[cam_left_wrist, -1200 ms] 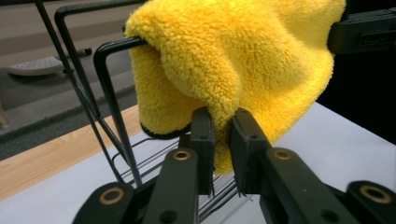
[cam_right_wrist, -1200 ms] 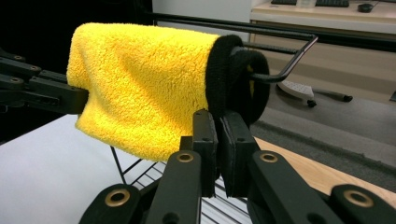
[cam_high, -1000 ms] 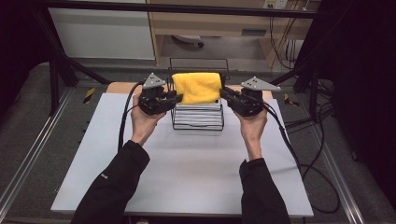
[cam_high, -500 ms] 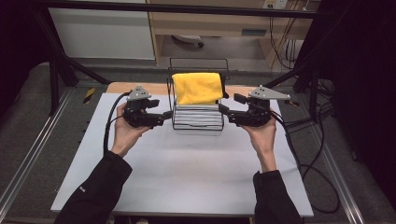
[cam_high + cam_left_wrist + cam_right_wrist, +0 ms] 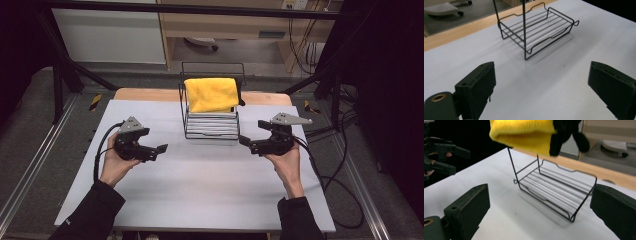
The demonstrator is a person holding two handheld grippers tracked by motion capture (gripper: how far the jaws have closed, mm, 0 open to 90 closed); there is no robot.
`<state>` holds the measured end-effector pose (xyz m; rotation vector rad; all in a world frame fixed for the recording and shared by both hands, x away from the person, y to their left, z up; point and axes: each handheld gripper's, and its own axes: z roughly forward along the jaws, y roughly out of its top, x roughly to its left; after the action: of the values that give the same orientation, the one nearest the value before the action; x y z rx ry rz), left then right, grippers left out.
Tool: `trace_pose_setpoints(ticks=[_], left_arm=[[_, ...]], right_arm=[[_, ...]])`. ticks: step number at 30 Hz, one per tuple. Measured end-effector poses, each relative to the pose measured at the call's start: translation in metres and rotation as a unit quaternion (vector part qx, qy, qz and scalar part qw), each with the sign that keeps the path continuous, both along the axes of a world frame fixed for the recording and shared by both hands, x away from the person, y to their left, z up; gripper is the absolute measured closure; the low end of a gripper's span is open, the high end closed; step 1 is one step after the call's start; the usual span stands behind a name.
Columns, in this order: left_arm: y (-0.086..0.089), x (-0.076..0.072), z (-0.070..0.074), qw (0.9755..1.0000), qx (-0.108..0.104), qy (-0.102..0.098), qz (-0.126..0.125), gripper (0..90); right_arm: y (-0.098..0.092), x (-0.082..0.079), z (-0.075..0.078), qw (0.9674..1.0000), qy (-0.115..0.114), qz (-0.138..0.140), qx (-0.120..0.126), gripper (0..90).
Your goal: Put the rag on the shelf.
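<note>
Here my left gripper [image 5: 159, 150] and right gripper [image 5: 244, 142] hang spread wide over the white table [image 5: 200, 190], empty, either side of the wire rack [image 5: 211, 127]. The yellow cloth [image 5: 211, 93] drapes over its top bar, hiding it, its upper part cut off in my right gripper view.

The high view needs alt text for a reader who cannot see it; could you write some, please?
A yellow cloth lies on top of a black wire rack on a white table. A person's left gripper and right gripper, both open, flank it.
</note>
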<state>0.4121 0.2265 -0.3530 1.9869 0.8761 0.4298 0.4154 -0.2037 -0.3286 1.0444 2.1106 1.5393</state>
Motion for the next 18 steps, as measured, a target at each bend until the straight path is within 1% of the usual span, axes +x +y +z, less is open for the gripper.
trace_pose_setpoints(ticks=[1,7,11,15,18], left_arm=[[0.003,-0.002,-0.004,1.0000,-0.003,0.003,0.002,7.3],[0.021,-0.018,-0.030,0.9998,-0.002,0.015,0.014,7.2],[0.031,-0.028,-0.046,0.9996,0.002,0.020,0.019,7.2],[0.041,-0.034,-0.059,0.9993,-0.005,0.027,0.026,7.2],[0.048,-0.038,-0.067,0.9991,-0.006,0.034,0.024,7.3]], right_arm=[[-0.001,-0.001,-0.005,1.0000,0.004,0.000,-0.001,2.1],[-0.005,-0.010,-0.034,0.9994,0.033,0.006,-0.012,0.9],[-0.010,-0.016,-0.054,0.9990,0.043,0.009,-0.012,0.6],[-0.017,-0.021,-0.071,0.9983,0.055,0.010,-0.013,0.5],[-0.022,-0.026,-0.083,0.9976,0.062,0.014,-0.025,0.5]])
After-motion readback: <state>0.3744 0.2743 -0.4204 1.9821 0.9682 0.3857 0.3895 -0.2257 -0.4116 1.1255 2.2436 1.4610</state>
